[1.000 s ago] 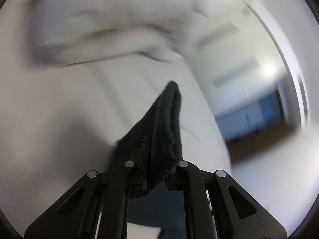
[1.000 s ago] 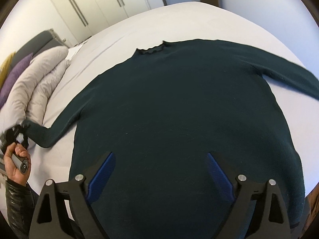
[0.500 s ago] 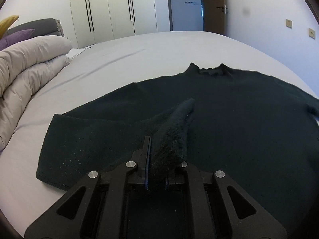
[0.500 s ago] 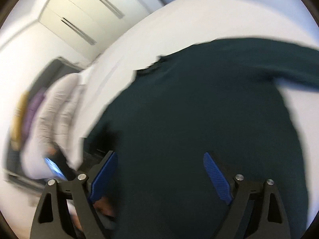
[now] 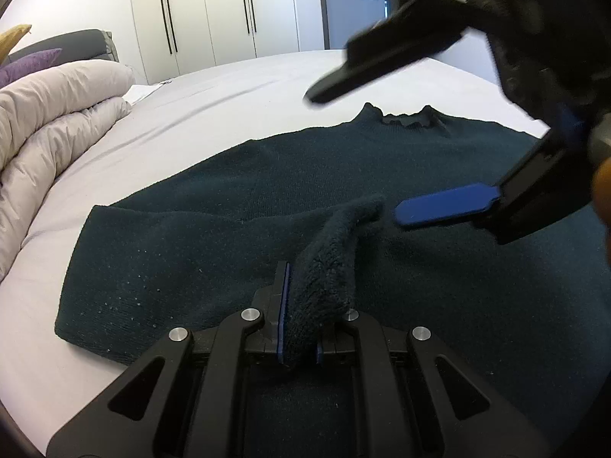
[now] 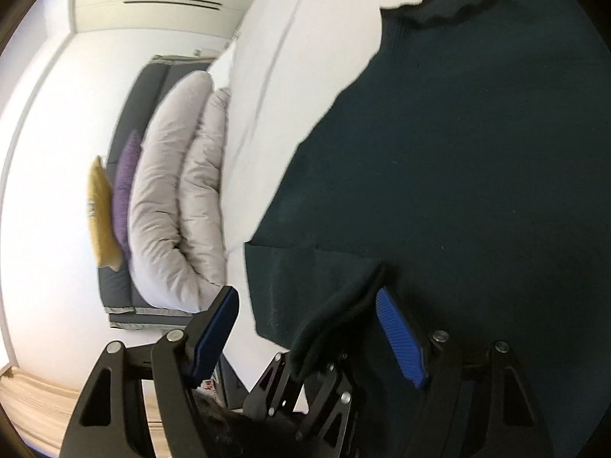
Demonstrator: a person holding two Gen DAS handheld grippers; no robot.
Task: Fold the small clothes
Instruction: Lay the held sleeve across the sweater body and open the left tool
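dark knit cloth is clamped between the blue pads of the left gripper [image 5: 299, 328]: the cuff end of a sleeve [image 5: 336, 244], which rises from the shut jaws toward 1 o'clock and curls over at its tip. the right gripper [image 6: 305, 328] reaches in from 3 o'clock of the left wrist view, its blue pad [image 5: 446, 206] just beside the sleeve tip. its jaws stand apart and have just been closing; in the right wrist view the sleeve sits between the two pads [image 6: 401, 339], and i cannot tell if either one touches it.

outward from there, the dark green sweater [image 5: 382, 175] lies flat on the pale grey bed [image 5: 214, 114], collar at 12 to 1 o'clock, with the folded shoulder edge at 9 o'clock of the left wrist view. farther off at 9 to 10 o'clock a rolled beige duvet [image 5: 53, 114] rests on the bed, with a purple cushion [image 5: 30, 63] and a yellow cushion [image 6: 100, 213] behind it. white wardrobes [image 5: 214, 11] stand at 11 to 12 o'clock.
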